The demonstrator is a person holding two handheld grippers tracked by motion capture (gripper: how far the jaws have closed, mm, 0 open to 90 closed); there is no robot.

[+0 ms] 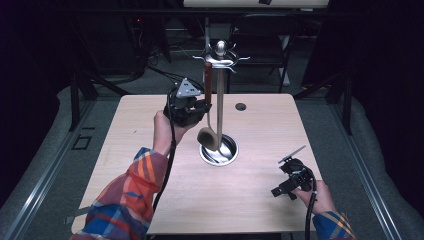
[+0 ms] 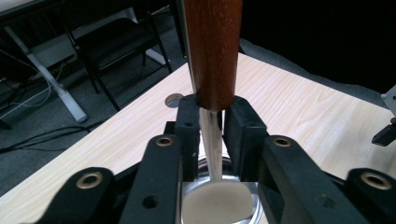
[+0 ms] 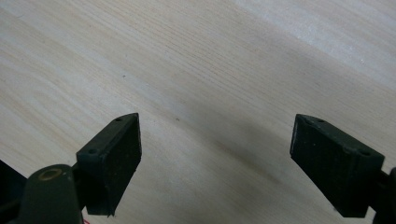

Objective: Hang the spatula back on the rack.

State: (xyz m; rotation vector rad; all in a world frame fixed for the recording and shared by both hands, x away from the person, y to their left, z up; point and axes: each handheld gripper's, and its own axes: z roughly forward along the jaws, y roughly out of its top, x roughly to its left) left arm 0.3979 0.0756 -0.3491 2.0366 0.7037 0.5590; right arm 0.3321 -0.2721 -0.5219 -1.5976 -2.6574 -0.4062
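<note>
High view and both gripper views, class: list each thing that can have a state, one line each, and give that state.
Left gripper: shut on the spoon.
Right gripper: open, holding nothing, low over the table.
Spoon: upright, wooden handle up, bowl down above the stand's base.
Utensil stand: upright on the table.

Wooden table (image 1: pixel 150 125), pale top, small round hole (image 1: pixel 240 106) near far edge. Utensil stand (image 1: pixel 219 100) at centre: round metal base, upright pole, hooks under knob at top. Ladle (image 1: pixel 207 112) with brown wooden handle hangs upright beside pole, bowl just above base. Left gripper (image 1: pixel 202 107), raised, jaws closed around ladle handle; grey three-cornered plate on top. Right gripper (image 1: pixel 280 190) low over table near right front edge, well apart from stand. Plaid sleeves at bottom.
</note>
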